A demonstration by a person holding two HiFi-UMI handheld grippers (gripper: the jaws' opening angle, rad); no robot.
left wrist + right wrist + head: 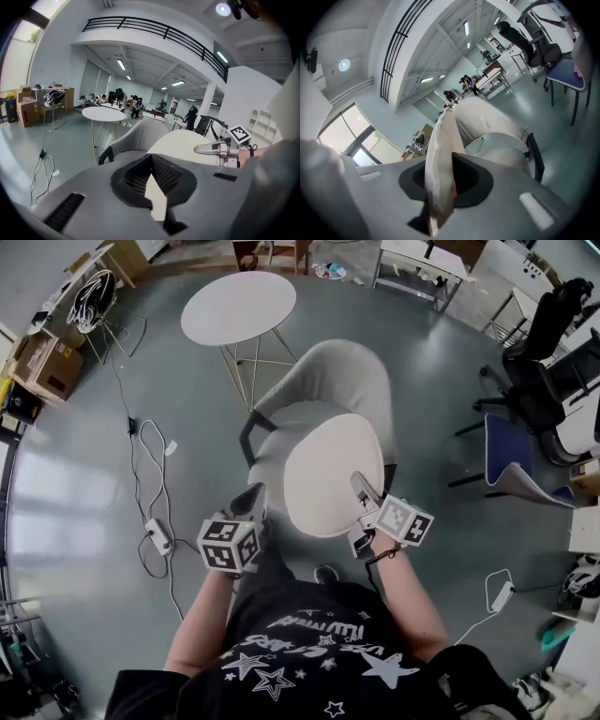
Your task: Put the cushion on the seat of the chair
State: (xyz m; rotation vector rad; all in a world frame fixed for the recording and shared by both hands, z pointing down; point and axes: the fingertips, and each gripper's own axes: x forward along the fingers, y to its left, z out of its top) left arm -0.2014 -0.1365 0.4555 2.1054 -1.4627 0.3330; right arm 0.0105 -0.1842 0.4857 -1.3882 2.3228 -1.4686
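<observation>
Cushion (pixel 333 474) held over the chair (pixel 323 381), frame centre.
Left tool (pixel 251 505) and right tool (pixel 364 493) each clamp one cushion edge; best lowered level, centred on the seat, with both grips released once it lies flat.

cushion (pixel 333 474) over seat of chair (pixel 328 381), in front of its backrest | left gripper (pixel 251 504) at cushion's left edge, right gripper (pixel 363 491) at its right edge | round table (pixel 238 307) behind chair, slightly left | power strip (pixel 157 536) on floor left of chair | office chair (pixel 536 371) well apart on right | cardboard boxes (pixel 45 367) far left, beyond the power strip
</observation>
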